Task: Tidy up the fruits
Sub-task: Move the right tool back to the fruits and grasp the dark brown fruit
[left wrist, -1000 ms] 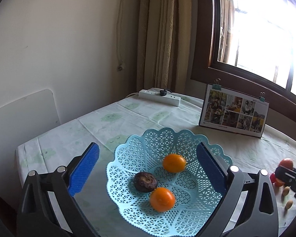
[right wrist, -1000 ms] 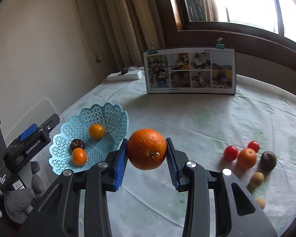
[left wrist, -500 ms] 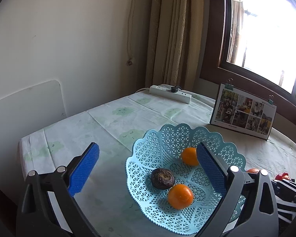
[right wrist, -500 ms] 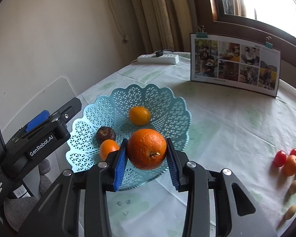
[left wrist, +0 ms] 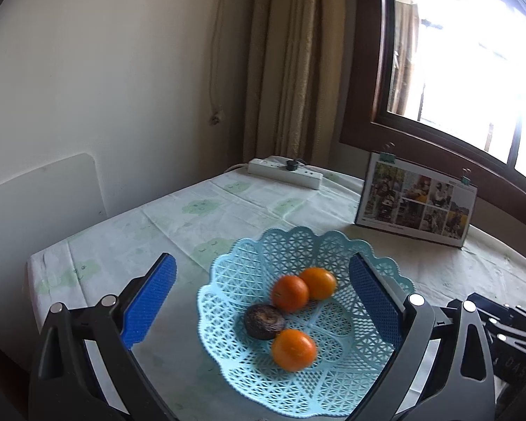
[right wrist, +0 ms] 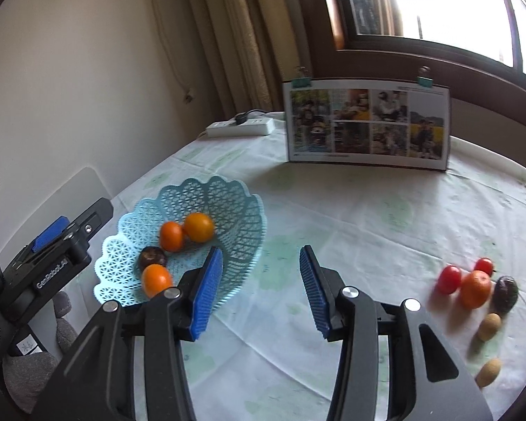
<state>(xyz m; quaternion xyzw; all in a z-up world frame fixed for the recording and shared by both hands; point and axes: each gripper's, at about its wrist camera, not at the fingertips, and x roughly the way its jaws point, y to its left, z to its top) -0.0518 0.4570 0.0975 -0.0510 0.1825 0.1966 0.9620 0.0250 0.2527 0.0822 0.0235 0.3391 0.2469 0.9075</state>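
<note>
Standing wide open and empty, the right gripper (right wrist: 261, 282) is nearer than the left to the loose fruits (right wrist: 475, 288) lying on its right, well apart from the pale blue lattice plastic basket (right wrist: 242, 231).

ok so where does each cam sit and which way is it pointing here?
Left wrist: on the left gripper, looking along its open fingers at the blue basket and window wall; the right gripper's body shows at lower right.
Right wrist: on the right gripper, open and empty, facing the photo board, loose fruit to its right; left gripper at left edge.
Shared: basket holding three oranges and a dark fruit, photo board, power strip.
</note>
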